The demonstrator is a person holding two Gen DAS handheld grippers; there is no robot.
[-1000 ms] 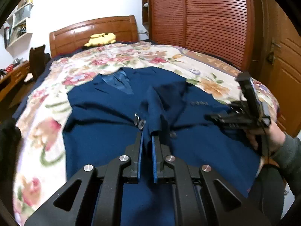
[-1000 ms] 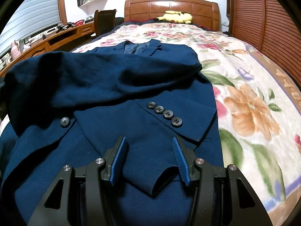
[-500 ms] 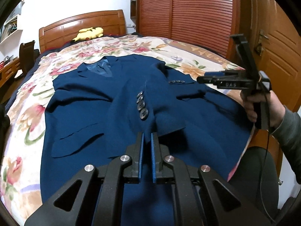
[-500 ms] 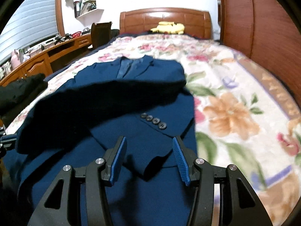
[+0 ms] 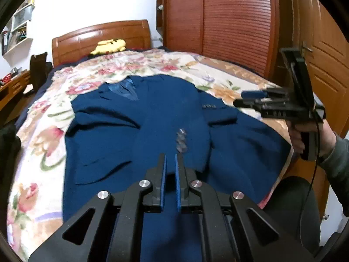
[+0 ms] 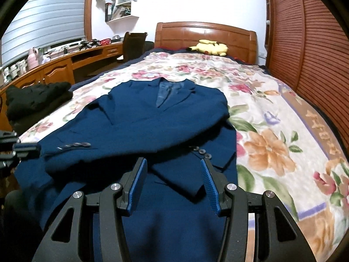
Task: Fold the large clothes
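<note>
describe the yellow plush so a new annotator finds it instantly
Start at the wooden headboard at the far end of the bed with the floral blanket. The yellow plush toy lies right at the headboard's foot, beyond the navy jacket. It is the only bright yellow thing there.

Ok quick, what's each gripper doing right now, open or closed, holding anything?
Left gripper: shut, at the cuff of the jacket sleeve; whether it pinches the cuff cannot be told.
Right gripper: open, holding nothing.
</note>
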